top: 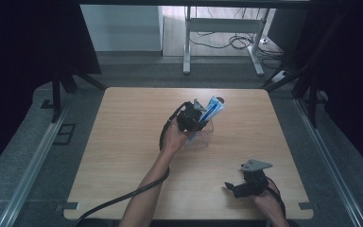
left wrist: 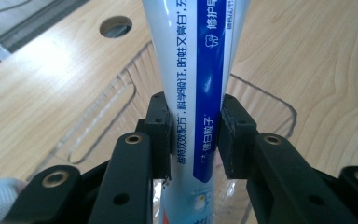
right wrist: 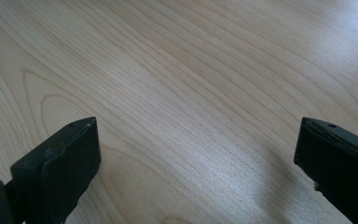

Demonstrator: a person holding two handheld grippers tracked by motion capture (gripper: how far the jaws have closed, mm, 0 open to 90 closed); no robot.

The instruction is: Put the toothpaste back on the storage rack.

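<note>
Left gripper point(top: 199, 119) gripping toothpaste tube point(top: 212, 109), right gripper point(top: 236, 187) apart, table point(top: 123, 142)

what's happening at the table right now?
A person works two handheld grippers over a wooden table. The left gripper has its jaws closed on a blue-and-white toothpaste tube, holding it above a clear plastic container near the table's middle. The right gripper sits idle near the front right corner, jaws wide apart with bare wood between them.
</note>
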